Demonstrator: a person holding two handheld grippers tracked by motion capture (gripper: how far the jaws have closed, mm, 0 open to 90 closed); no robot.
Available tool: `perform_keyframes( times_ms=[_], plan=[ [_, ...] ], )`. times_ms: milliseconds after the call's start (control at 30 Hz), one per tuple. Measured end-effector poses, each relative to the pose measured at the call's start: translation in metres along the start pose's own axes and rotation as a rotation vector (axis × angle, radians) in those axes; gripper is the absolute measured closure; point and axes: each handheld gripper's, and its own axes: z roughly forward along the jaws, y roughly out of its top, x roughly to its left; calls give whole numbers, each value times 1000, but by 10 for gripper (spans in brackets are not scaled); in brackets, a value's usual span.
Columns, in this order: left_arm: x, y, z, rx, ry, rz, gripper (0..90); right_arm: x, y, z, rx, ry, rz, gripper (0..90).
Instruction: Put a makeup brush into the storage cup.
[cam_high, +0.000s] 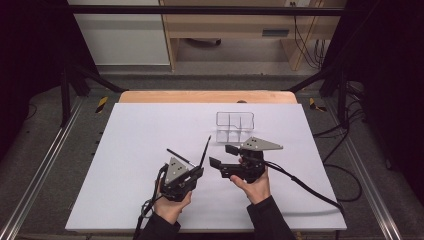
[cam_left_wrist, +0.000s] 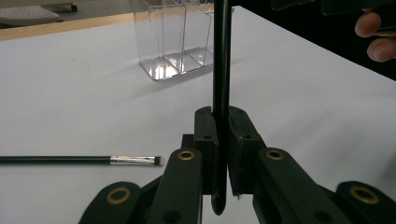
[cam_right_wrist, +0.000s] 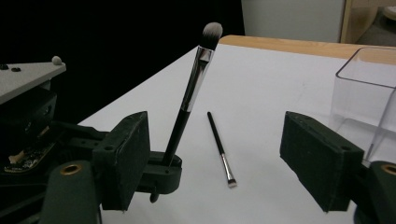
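Black unmarked brush (cam_left_wrist: 220, 70), clear organizer (cam_left_wrist: 175, 39)

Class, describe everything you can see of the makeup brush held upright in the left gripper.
The makeup brush has a slim black handle, a shiny silver ferrule and a rounded tuft of pale bristles with darker tips. It stands nearly upright, leaning slightly, bristles up. The left gripper clamps it low on the handle, both pads pressed against it, and the rounded handle end pokes out just below the jaws. It is lifted off the white table and touches nothing but the pads.
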Motion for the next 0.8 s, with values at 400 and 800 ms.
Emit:
perform_keyframes(
  times_ms=[400,800],
  plan=[
    [-6,-5,3,6,12,-9,831,1,-6,11,-26,9,52,353],
    [-11,-10,10,10,17,-31,831,1,-11,19,-25,22,91,462]
  ],
)
